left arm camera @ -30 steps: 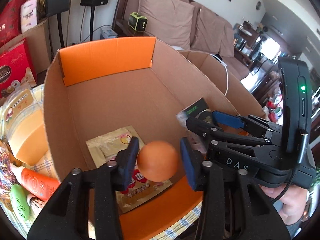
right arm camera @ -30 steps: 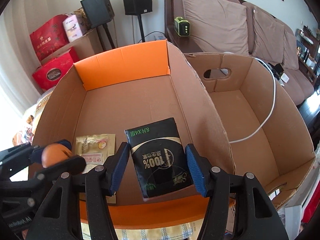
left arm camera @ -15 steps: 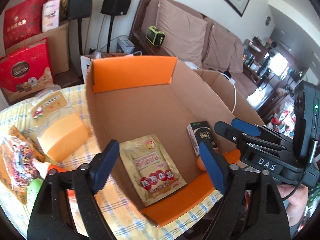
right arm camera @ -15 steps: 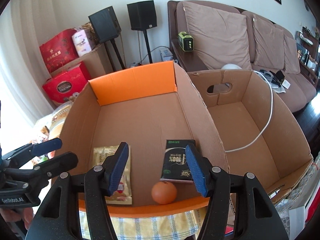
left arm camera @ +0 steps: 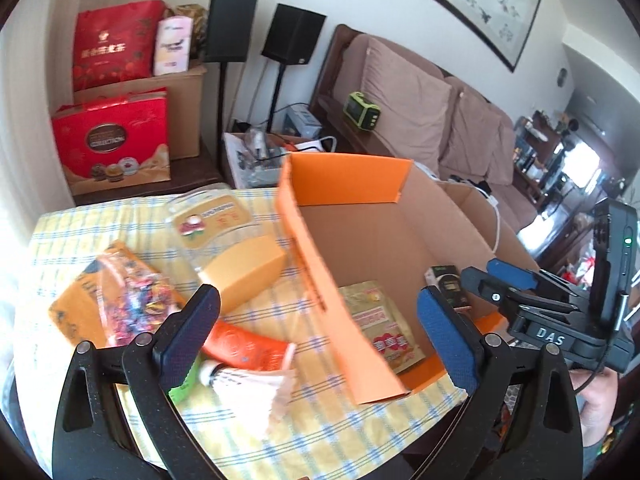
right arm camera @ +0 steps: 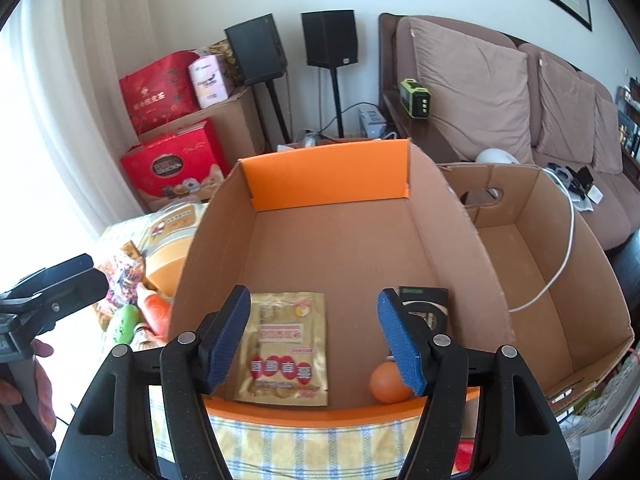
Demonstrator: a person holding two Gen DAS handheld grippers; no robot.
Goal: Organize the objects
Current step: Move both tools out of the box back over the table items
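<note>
Right wrist view shows your right gripper (right arm camera: 314, 340) and left gripper (left arm camera: 318, 332), jaws apart and empty, above the orange-rimmed cardboard box (right arm camera: 328, 184) holding a small orange ball (right arm camera: 386, 388).

Far behind I saw two black speakers (right arm camera: 328, 38), a brown sofa (right arm camera: 520, 92) at right, red gift boxes (right arm camera: 172, 160) at left.
</note>
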